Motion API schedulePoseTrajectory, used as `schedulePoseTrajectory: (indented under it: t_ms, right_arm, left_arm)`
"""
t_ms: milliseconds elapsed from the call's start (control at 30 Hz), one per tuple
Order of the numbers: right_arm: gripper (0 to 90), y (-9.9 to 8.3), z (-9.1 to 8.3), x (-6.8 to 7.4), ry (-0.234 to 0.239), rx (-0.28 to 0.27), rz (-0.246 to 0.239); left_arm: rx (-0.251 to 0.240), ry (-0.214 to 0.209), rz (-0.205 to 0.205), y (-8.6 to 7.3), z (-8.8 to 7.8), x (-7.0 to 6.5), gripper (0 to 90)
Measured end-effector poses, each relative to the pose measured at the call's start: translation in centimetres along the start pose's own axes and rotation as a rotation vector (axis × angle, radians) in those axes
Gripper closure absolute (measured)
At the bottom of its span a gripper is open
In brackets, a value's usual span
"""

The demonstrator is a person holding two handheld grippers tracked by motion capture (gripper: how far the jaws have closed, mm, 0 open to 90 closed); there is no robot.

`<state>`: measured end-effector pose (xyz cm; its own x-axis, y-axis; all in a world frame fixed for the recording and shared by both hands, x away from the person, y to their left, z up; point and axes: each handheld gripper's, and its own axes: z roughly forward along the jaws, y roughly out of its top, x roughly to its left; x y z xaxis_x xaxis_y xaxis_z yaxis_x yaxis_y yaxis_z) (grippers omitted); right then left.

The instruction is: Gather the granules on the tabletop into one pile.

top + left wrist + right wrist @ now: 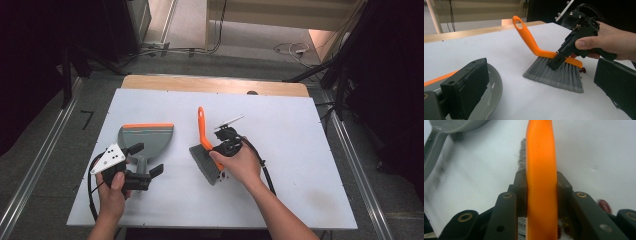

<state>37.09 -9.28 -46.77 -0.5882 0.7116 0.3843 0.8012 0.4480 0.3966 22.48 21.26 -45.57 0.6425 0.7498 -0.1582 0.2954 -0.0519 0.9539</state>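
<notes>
Right tool [220, 146] clamped on the orange brush [541, 53], bristles resting on the tabletop [300, 150]. Left tool [148, 159] stands open, jaws astride the dustpan [147, 135] handle without gripping it.

White table [300, 150] with dustpan [145, 137], brush [205, 162]

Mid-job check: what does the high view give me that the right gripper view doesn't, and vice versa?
High view: the left gripper, jaws open, beside the handle of the grey plastic dustpan with an orange lip. Right gripper view: small red bits by the jaws, up close. Shared: the right gripper shut on the orange-handled, grey-bristled brush, plus part of the dustpan.
</notes>
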Motion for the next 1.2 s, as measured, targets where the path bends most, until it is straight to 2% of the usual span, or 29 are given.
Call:
schedulePoseTrajectory:
  t_ms: [133,433,833,1200]
  right_arm:
    - [68.0,-0.2,-0.7,-0.9,-0.026,-0.009,0.021]
    - [68.0,-0.7,-1.8,-3.0,-0.039,-0.029,0.063]
    - [67.9,-1.5,-3.0,-4.8,-0.05,-0.05,0.115]
    - [67.8,-2.0,-3.9,-6.1,-0.066,-0.061,0.136]
  left_arm:
    - [0.002,-0.002,0.0,0.0,0.0,0.0,0.3]
    - [0.004,-0.004,-0.002,0.0,0.1,0.0,0.3]
    - [0.007,-0.007,0.001,0.0,0.2,-0.1,0.3]
    - [0.01,-0.007,0.001,-0.1,0.2,-0.1,0.3]
